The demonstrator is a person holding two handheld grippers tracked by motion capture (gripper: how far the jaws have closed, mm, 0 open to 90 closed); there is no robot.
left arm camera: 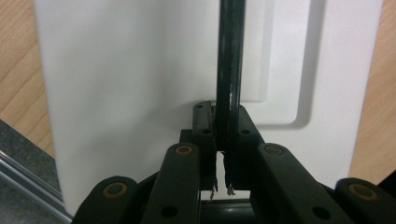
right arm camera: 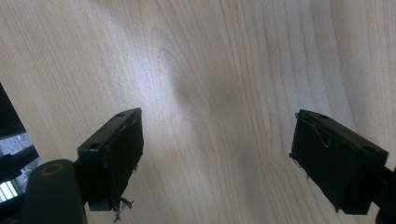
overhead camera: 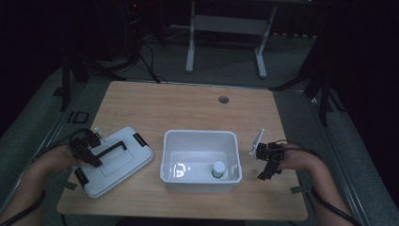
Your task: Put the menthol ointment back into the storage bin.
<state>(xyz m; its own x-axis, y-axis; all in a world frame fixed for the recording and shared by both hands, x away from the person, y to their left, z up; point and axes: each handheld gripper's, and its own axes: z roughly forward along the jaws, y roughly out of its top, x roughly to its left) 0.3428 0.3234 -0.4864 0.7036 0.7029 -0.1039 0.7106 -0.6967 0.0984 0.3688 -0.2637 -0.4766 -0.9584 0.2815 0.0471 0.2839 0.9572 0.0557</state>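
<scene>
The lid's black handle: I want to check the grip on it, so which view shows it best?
The left gripper view: the black handle runs straight up between the left gripper, whose jaws are shut on it, above the white lid. The high view shows the handle small and dim. The right gripper view shows bare table.

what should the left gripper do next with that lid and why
Probably lift it and carry it toward the bin: the left gripper is shut on the lid's black handle, the lid lies flat beside the open bin, and the right gripper is open over bare table.

White bin (overhead camera: 200,139) at table (overhead camera: 188,106) centre; small white-capped bottle (overhead camera: 218,169) upright inside.
</scene>
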